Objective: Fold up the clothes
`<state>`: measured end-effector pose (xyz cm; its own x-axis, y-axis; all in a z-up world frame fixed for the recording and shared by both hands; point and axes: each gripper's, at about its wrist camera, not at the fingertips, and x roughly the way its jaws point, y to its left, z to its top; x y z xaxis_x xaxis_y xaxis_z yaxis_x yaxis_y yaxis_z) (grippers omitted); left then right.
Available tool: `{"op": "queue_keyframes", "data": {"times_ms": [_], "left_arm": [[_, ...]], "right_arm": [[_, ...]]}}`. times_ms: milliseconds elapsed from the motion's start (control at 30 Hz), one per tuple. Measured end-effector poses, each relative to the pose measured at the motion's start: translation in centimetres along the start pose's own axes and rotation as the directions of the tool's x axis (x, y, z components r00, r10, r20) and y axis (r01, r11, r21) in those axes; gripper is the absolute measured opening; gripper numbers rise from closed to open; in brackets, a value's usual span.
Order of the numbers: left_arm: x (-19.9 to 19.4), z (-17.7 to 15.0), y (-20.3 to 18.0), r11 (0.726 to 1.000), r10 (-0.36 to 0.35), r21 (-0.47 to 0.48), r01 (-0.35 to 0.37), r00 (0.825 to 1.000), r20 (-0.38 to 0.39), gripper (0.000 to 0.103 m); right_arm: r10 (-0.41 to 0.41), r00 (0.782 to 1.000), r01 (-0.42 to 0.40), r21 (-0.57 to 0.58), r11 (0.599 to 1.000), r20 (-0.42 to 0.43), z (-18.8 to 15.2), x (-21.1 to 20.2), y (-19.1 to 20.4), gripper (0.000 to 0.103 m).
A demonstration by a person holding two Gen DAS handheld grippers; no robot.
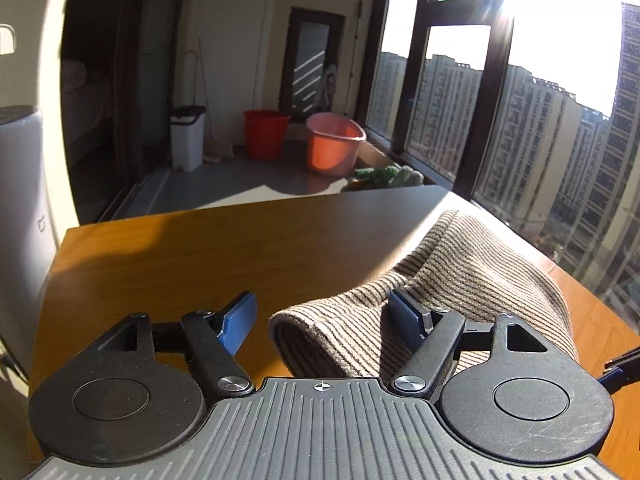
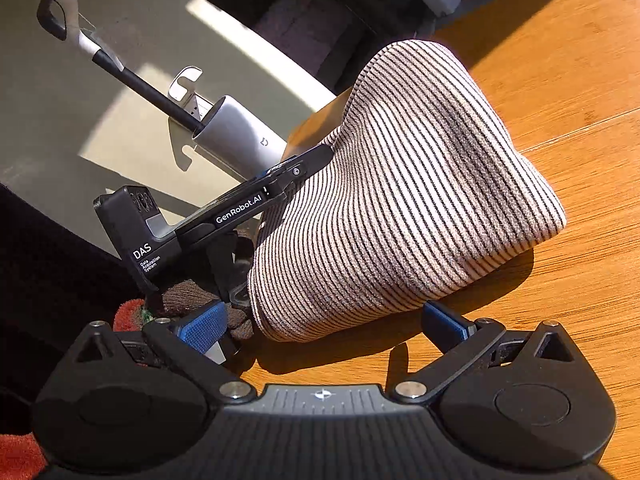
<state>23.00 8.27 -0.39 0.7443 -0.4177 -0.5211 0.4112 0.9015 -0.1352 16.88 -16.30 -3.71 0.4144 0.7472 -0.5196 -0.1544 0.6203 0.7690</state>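
Note:
A beige garment with thin dark stripes (image 1: 460, 280) lies bunched and folded on the wooden table (image 1: 180, 256). My left gripper (image 1: 324, 316) is open, its blue pads apart; the garment's rolled edge lies between the fingers and the right finger rests on the cloth. In the right wrist view the same garment (image 2: 400, 208) forms a mound on the table (image 2: 560, 80). My right gripper (image 2: 328, 324) is open, its fingers wide apart at the garment's near edge, not closed on it. The left gripper's black body (image 2: 224, 216) reaches into the cloth from the left.
The table's left edge (image 1: 52, 264) and far edge drop to a balcony floor with a red bucket (image 1: 266, 134), a pink tub (image 1: 334, 142) and a white bin (image 1: 187, 138). Large windows stand to the right. A white vacuum (image 2: 236, 136) stands beside the table.

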Motion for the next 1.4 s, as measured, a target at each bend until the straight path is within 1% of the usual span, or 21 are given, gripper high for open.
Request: {"op": "queue_keyframes", "data": {"times_ms": [33, 67, 133, 233, 300, 367, 500, 533, 667, 700, 767, 833, 867, 900, 967, 1000, 1067, 1133, 1267, 1333, 1400], "left_arm": [[0.1, 0.0, 0.1, 1.000, -0.006, -0.015, 0.006, 1.000, -0.004, 0.078], [-0.1, -0.1, 0.3, 0.999, -0.018, -0.030, 0.017, 1.000, -0.009, 0.077], [-0.6, -0.4, 0.7, 0.997, -0.042, -0.060, 0.040, 0.999, -0.019, 0.074], [-1.5, -1.1, 1.4, 0.991, -0.077, -0.115, 0.073, 0.996, -0.036, 0.072], [-2.1, -1.6, 1.5, 0.982, -0.122, -0.150, 0.113, 0.991, -0.053, 0.072], [-2.9, -2.7, 1.2, 0.970, -0.190, -0.169, 0.175, 0.979, -0.074, 0.071], [-3.6, -4.2, 0.5, 0.946, -0.257, -0.221, 0.236, 0.964, -0.074, 0.071], [-3.8, -4.5, 0.3, 0.940, -0.273, -0.234, 0.250, 0.959, -0.074, 0.074], [-4.5, -5.9, -0.4, 0.908, -0.338, -0.285, 0.306, 0.939, -0.069, 0.081], [-4.7, -6.2, -0.5, 0.899, -0.354, -0.298, 0.320, 0.933, -0.067, 0.083], [-4.7, -6.9, -0.6, 0.865, -0.407, -0.347, 0.363, 0.911, -0.062, 0.084], [-4.9, -7.3, -1.0, 0.844, -0.447, -0.359, 0.398, 0.892, -0.062, 0.086], [-5.1, -7.5, -1.3, 0.842, -0.458, -0.351, 0.410, 0.887, -0.060, 0.086], [-5.3, -7.6, -1.5, 0.847, -0.454, -0.339, 0.410, 0.889, -0.058, 0.086], [-5.6, -7.7, -1.9, 0.859, -0.438, -0.319, 0.400, 0.897, -0.056, 0.086], [-5.4, -7.8, -1.8, 0.861, -0.431, -0.323, 0.392, 0.900, -0.057, 0.086], [-5.1, -7.9, -1.5, 0.864, -0.419, -0.335, 0.377, 0.906, -0.060, 0.085], [-5.0, -7.9, -1.4, 0.873, -0.398, -0.333, 0.355, 0.915, -0.068, 0.085], [-6.1, -7.7, -1.3, 0.891, -0.360, -0.309, 0.332, 0.932, -0.036, 0.085], [-6.7, -7.6, -1.3, 0.899, -0.341, -0.297, 0.321, 0.940, -0.019, 0.085], [-6.6, -7.7, -1.0, 0.898, -0.340, -0.304, 0.318, 0.940, -0.022, 0.083]], "right_arm": [[-0.023, 1.000, 0.023, 0.029, 0.999, 0.012, 0.2, 0.2, -0.6, 0.103], [-0.064, 0.997, 0.062, 0.041, 0.997, 0.038, 0.6, 0.1, -1.1, 0.103], [-0.127, 0.987, 0.121, 0.062, 0.991, 0.097, 2.0, -0.2, -1.8, 0.103], [-0.160, 0.977, 0.150, 0.083, 0.985, 0.142, 4.1, -0.4, -2.5, 0.103], [-0.191, 0.969, 0.186, 0.049, 0.981, 0.157, 5.1, 0.2, -2.2, 0.103], [-0.218, 0.961, 0.219, 0.010, 0.976, 0.170, 6.2, 1.0, -1.8, 0.103], [-0.253, 0.952, 0.271, -0.092, 0.958, 0.170, 7.3, 2.5, -0.7, 0.103], [-0.268, 0.949, 0.289, -0.117, 0.950, 0.166, 7.4, 2.7, -0.4, 0.103], [-0.281, 0.947, 0.308, -0.184, 0.933, 0.158, 7.3, 2.2, 0.9, 0.103], [-0.287, 0.945, 0.316, -0.209, 0.925, 0.159, 7.1, 1.8, 1.2, 0.103], [-0.314, 0.934, 0.351, -0.272, 0.896, 0.172, 6.8, 1.0, 2.0, 0.103], [-0.359, 0.907, 0.415, -0.340, 0.844, 0.218, 6.3, 0.1, 2.9, 0.103], [-0.381, 0.892, 0.449, -0.369, 0.814, 0.245, 6.0, -0.4, 3.3, 0.103], [-0.391, 0.882, 0.468, -0.385, 0.796, 0.263, 5.7, -0.9, 3.6, 0.103], [-0.380, 0.880, 0.469, -0.399, 0.788, 0.283, 5.1, -1.8, 4.1, 0.103], [-0.369, 0.883, 0.463, -0.408, 0.787, 0.291, 4.7, -2.2, 4.4, 0.103], [-0.335, 0.895, 0.438, -0.430, 0.790, 0.296, 3.6, -2.6, 4.7, 0.103], [-0.324, 0.902, 0.424, -0.437, 0.793, 0.285, 2.5, -2.5, 4.5, 0.103], [-0.317, 0.928, 0.371, -0.384, 0.845, 0.197, 0.7, -1.2, 2.6, 0.103], [-0.295, 0.940, 0.338, -0.328, 0.882, 0.172, 0.1, -0.8, 1.2, 0.103], [-0.268, 0.950, 0.302, -0.262, 0.917, 0.159, 0.2, -0.7, 0.3, 0.103]]}}
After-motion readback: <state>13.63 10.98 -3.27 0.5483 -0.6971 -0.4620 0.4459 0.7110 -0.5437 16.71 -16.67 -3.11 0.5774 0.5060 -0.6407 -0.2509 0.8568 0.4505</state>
